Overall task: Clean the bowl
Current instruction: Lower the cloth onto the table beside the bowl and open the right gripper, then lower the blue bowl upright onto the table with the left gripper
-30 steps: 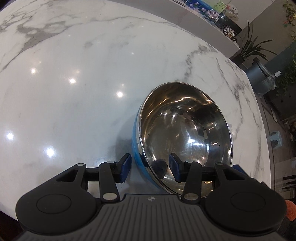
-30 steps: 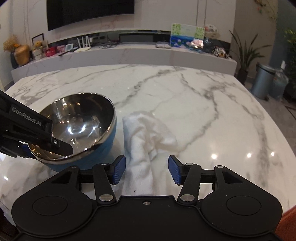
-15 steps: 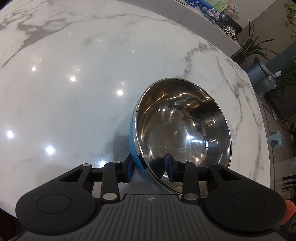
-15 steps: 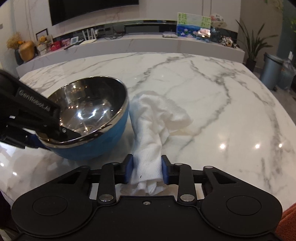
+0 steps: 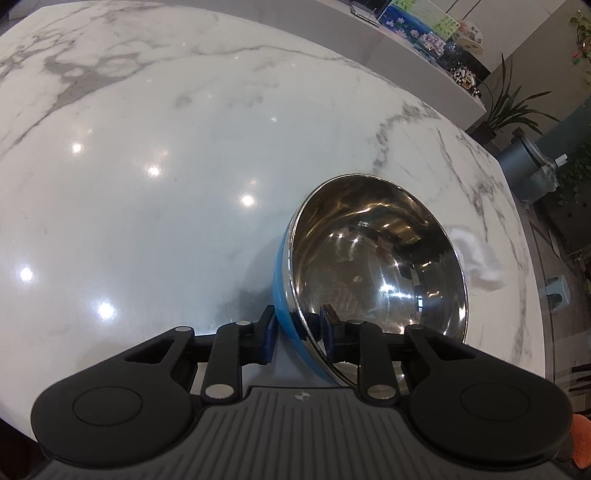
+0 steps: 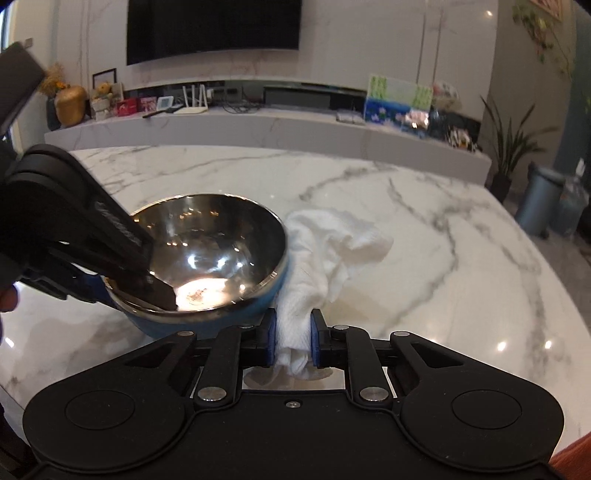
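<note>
A steel bowl [image 5: 376, 266] with a blue outside is held tilted above the marble table [image 5: 147, 184]. My left gripper [image 5: 297, 334] is shut on the bowl's near rim, one finger inside and one outside. In the right wrist view the bowl [image 6: 218, 251] is at centre left, with the left gripper [image 6: 140, 284] clamped on its rim. My right gripper [image 6: 292, 334] is shut on a white cloth [image 6: 325, 251], which hangs lifted beside the bowl's right side. A bit of the cloth [image 5: 476, 258] shows past the bowl in the left wrist view.
The marble table [image 6: 443, 229] stretches far and right. Behind it runs a long white shelf [image 6: 258, 129] with small items and a TV [image 6: 210, 26] above. A plant [image 6: 509, 147] and a grey bin [image 6: 539, 199] stand off the table's right end.
Both grippers closed, the left on the bowl's rim and the right on the cloth. The bowl and cloth have since been lifted and tilted off the table.
</note>
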### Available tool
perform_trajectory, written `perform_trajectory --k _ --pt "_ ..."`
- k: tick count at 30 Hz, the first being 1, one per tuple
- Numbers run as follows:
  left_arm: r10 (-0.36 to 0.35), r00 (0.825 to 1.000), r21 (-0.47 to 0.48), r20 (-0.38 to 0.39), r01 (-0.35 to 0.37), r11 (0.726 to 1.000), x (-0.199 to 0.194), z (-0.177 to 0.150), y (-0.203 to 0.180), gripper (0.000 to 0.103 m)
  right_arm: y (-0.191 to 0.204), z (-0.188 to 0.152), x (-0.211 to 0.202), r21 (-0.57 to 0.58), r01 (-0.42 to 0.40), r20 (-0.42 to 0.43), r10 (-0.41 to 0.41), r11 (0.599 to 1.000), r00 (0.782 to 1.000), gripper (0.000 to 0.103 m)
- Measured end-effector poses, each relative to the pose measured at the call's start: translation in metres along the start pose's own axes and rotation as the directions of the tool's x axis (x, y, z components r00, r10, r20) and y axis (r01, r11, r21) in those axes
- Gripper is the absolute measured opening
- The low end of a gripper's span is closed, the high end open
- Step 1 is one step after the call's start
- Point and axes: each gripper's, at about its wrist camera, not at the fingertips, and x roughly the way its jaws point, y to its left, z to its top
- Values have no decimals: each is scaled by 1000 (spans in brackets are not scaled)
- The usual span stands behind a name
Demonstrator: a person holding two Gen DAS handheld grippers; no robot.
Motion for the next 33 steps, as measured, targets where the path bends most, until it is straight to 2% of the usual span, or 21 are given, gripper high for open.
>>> perform_trajectory --k 11,18,25,33 --pt "45 997 -25 56 -43 999 4 24 3 21 6 27 23 -39 -17 30 18 999 999 15" --pt "58 996 -39 65 -56 998 4 22 10 21 13 26 28 -58 -26 30 28 998 999 15" --pt "55 996 -32 66 -53 998 5 22 12 22 14 17 32 -58 -49 -12 48 997 999 15" --pt "37 993 46 112 -42 998 5 18 11 23 15 12 37 -53 -68 -46 66 996 997 15"
